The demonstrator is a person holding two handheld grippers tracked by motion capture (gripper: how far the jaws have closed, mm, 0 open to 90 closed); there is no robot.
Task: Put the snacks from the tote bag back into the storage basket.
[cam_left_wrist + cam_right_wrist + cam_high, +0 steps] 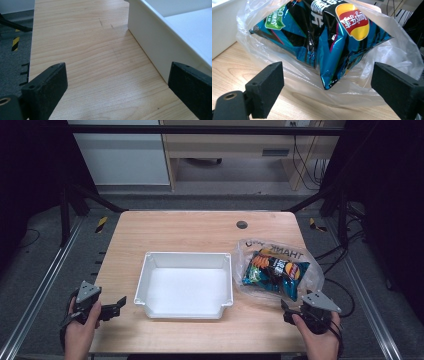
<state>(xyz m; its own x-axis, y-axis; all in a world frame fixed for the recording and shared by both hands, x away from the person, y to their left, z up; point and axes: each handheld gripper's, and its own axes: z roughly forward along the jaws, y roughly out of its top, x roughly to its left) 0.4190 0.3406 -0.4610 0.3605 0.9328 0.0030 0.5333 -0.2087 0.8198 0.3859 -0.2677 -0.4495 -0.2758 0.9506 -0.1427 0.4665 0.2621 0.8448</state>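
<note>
Both grippers' fingers open, empty: right gripper (325, 92) should close low on blue crisp packet (332, 42) w/ clear plastic bag (397, 52) just ahead, left gripper (117, 85) idle beside white plastic tray (150, 47).

Left gripper (118, 306): black body w/ grey three-cornered plate on top, small dark screw holes in the plate corners. Right gripper (286, 314): same build, black w/ grey plate, black cable looping off by the wrist. Jaws on both are matte black blocks, square-edged, slightly grainy surface; each has a small round hole in the side face, plus a bigger ringed bore lower down on the left-hand jaw arm. Hands bare, no sleeves seen.
</note>
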